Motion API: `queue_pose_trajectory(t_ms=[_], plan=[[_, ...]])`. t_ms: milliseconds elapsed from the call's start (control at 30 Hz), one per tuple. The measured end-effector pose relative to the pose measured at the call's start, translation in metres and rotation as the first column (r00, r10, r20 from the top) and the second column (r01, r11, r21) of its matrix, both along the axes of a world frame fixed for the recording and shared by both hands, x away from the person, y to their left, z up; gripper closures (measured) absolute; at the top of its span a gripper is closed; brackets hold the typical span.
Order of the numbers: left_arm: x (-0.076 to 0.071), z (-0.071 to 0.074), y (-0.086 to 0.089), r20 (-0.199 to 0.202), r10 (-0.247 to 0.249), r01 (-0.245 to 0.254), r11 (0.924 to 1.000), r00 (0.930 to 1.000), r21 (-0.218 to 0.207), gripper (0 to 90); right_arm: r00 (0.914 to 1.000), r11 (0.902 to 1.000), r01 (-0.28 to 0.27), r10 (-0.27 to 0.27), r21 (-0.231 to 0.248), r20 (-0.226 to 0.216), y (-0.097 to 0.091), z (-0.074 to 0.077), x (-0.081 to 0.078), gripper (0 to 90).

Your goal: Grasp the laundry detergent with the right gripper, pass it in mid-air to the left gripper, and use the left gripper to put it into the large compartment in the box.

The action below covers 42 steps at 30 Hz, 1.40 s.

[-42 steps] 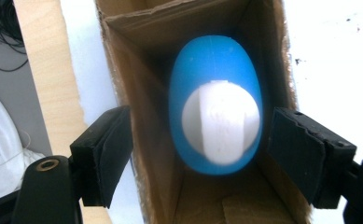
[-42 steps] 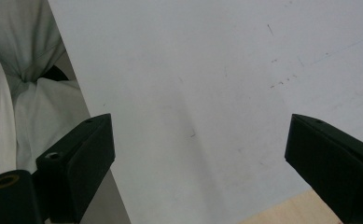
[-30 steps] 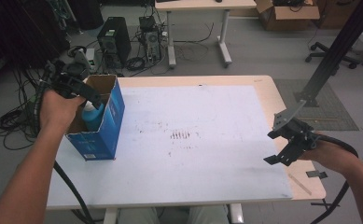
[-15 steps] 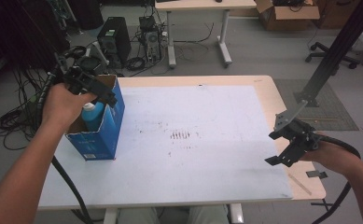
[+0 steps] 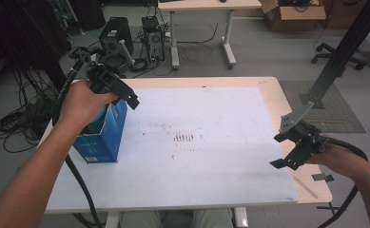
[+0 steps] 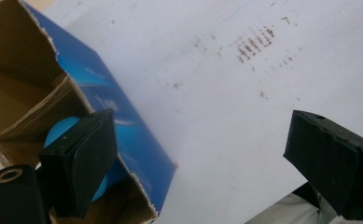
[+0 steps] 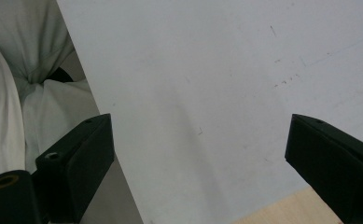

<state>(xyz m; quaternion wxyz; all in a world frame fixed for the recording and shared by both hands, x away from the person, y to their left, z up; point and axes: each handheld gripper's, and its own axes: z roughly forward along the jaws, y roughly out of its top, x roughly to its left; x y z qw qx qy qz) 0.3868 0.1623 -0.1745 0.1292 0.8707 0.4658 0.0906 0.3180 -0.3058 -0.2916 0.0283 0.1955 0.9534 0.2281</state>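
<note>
We see the left claw point(image 5: 125, 95) above the blue box point(image 5: 102, 137), its jaws just opened wide and empty. A blue ball point(image 6: 60, 133) lies inside the box. The right claw point(image 5: 287, 149) hovers wide over the table point(image 5: 211, 156).

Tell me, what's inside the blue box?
Inside the blue box, cardboard dividers split it into compartments, and a light blue round thing sits in one. The left gripper's jaw covers part of it, so its shape stays unclear.
</note>
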Motion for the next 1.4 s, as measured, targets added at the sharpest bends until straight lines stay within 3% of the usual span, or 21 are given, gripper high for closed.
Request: queue_pose_trajectory(t_ms=[233,467,867,1267,1400], plan=[[0.001,-0.001,-0.017,0.014,-0.074,0.074,0.9973,0.9972,0.005,8.6,1.0000,1.0000,0.000,0.000,0.001,-0.002,0.003,0.002,0.001,7.9],[0.000,-0.001,-0.033,0.028,-0.149,0.149,0.9889,0.9885,0.004,8.6,1.0000,1.0000,0.000,0.000,0.001,-0.004,0.007,0.003,0.004,7.8],[-0.008,-0.006,-0.063,0.027,-0.307,0.306,0.9514,0.9514,0.037,8.5,0.9999,1.0000,-0.001,0.001,-0.001,-0.010,0.011,0.001,0.007,7.8],[-0.012,-0.013,-0.080,0.021,-0.394,0.393,0.9186,0.9187,0.037,8.4,0.9999,1.0000,-0.009,0.009,-0.002,-0.012,0.017,0.002,0.009,7.8],[-0.013,-0.015,-0.083,0.020,-0.425,0.424,0.9047,0.9048,0.038,8.4,0.9999,1.0000,-0.008,0.008,-0.004,-0.015,0.018,0.002,0.010,7.8]])
